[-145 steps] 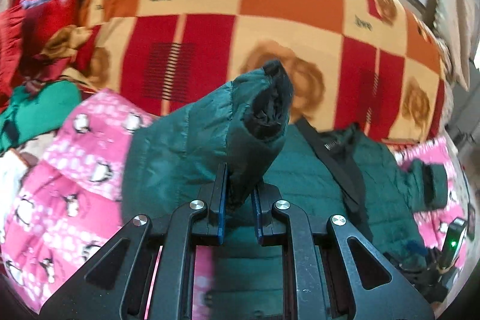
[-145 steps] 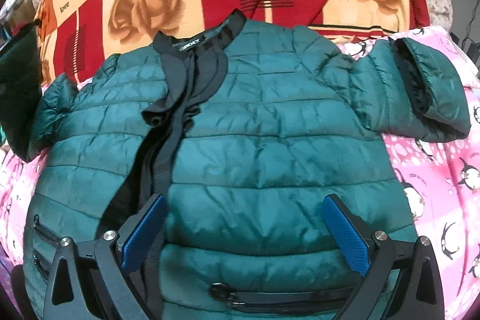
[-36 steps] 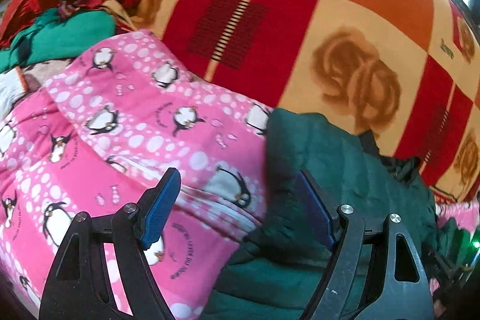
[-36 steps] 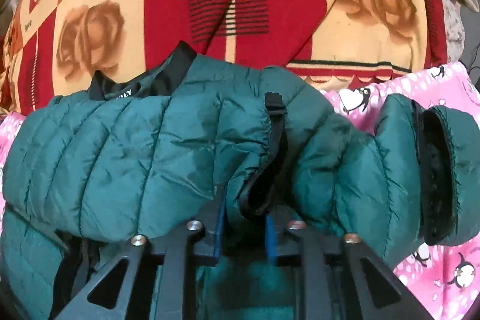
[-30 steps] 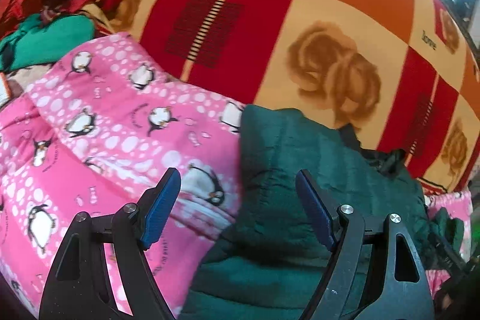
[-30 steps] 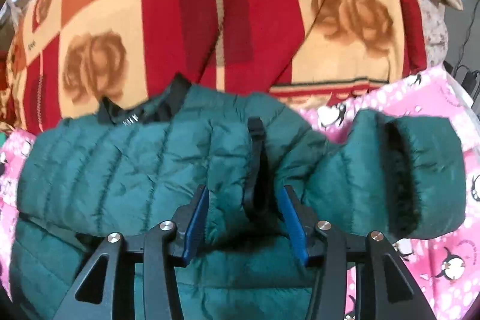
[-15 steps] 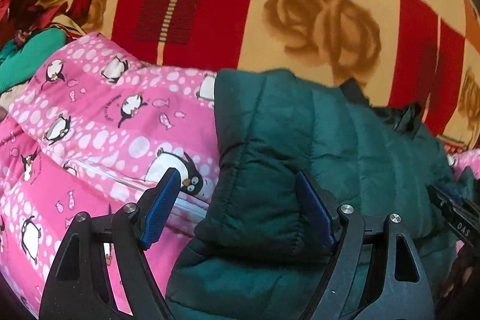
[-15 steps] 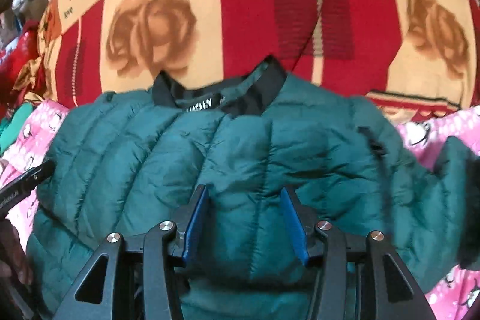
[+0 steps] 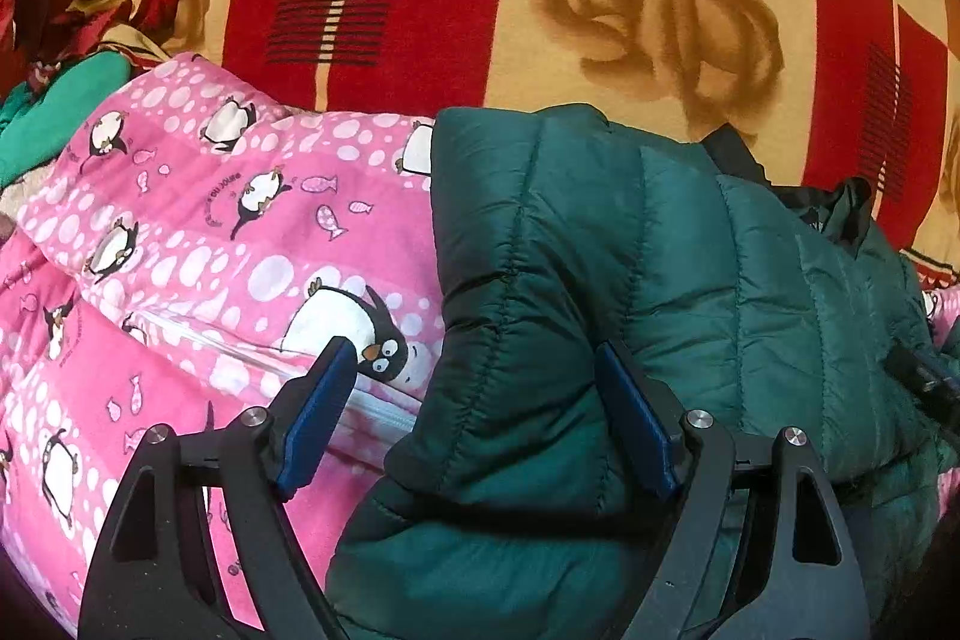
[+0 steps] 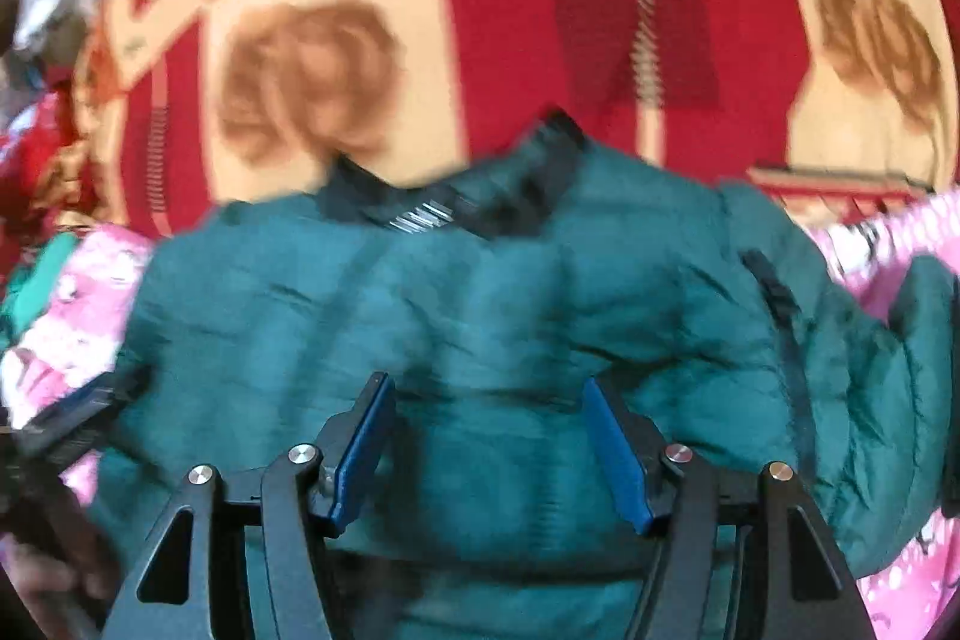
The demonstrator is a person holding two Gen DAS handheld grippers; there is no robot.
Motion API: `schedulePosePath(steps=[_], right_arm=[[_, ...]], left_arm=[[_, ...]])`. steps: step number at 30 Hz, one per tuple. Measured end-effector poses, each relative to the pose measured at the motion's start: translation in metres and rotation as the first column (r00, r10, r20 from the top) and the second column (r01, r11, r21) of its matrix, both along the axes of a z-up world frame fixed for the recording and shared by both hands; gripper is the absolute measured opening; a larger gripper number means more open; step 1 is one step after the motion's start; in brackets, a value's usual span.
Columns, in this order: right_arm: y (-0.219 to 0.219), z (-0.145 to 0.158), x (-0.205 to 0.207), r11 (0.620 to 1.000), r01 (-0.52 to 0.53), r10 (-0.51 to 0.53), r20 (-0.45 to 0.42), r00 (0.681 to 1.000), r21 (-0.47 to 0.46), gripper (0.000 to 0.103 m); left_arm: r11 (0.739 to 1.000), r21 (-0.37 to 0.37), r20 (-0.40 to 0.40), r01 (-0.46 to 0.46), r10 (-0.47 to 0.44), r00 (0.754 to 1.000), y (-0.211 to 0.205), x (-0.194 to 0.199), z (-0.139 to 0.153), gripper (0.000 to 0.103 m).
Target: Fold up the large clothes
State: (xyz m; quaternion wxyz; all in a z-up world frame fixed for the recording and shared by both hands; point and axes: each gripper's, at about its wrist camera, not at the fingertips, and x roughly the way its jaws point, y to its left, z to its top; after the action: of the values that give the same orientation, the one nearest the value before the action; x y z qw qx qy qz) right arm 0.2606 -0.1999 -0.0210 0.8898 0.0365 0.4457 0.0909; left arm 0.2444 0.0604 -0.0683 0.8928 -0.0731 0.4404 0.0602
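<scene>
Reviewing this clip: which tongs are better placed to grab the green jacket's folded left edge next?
Left, probably. The left tongs are open and straddle the folded edge of the green jacket beside the pink penguin blanket. The right tongs hang open over the jacket's middle.

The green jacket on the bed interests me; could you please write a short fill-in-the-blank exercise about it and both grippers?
1. The quilted jacket is dark ____ in colour.
2. The left gripper has its fingers ____, straddling the jacket's folded edge.
3. The pink blanket beside the jacket is printed with ____.
4. The right gripper is open and grips ____.

Missing words: green; open; penguins; nothing
</scene>
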Motion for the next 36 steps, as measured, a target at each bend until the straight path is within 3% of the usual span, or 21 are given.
schedulePosePath(steps=[3,6,8,12,17,21,26,32,36], right_arm=[[0.033,0.005,0.008,0.996,-0.083,0.083,0.007,0.996,-0.006,0.069],[0.056,-0.01,0.02,0.992,-0.122,0.121,-0.027,0.992,-0.017,0.069],[0.064,-0.022,0.026,0.992,-0.117,0.116,-0.041,0.992,-0.043,0.07],[0.068,-0.038,0.022,0.99,-0.103,0.101,-0.021,0.995,-0.101,0.084],[0.062,-0.037,0.023,0.991,-0.102,0.099,-0.029,0.995,-0.089,0.086],[0.045,-0.018,0.011,0.993,-0.109,0.109,-0.011,0.994,-0.043,0.086],[0.005,-0.001,-0.006,0.996,-0.031,0.034,0.036,0.999,-0.08,0.086],[-0.056,-0.018,-0.002,0.988,0.131,-0.133,-0.016,0.991,-0.077,0.086],[-0.068,-0.047,0.002,0.989,0.137,-0.142,-0.095,0.985,-0.052,0.086]], left_arm=[[1.0,0.0,0.0,-0.002,0.002,1.0,0.0,0.0,0.0,0.082],[1.0,-0.005,-0.001,-0.001,0.001,1.0,0.0,0.0,0.0,0.083],[1.0,-0.013,-0.005,-0.004,0.004,1.0,0.002,0.001,-0.001,0.083],[1.0,-0.018,-0.013,-0.008,0.008,1.0,0.003,0.003,-0.004,0.084],[1.0,-0.009,-0.014,-0.009,0.009,1.0,0.002,0.003,-0.005,0.084],[1.0,-0.008,-0.012,-0.009,0.009,1.0,0.002,0.002,-0.005,0.084],[1.0,-0.007,-0.01,-0.009,0.008,1.0,0.002,0.002,-0.005,0.084],[1.0,0.002,-0.006,-0.01,0.01,1.0,0.002,0.002,-0.005,0.085],[1.0,-0.004,-0.006,-0.01,0.01,1.0,0.002,0.002,-0.006,0.086]])
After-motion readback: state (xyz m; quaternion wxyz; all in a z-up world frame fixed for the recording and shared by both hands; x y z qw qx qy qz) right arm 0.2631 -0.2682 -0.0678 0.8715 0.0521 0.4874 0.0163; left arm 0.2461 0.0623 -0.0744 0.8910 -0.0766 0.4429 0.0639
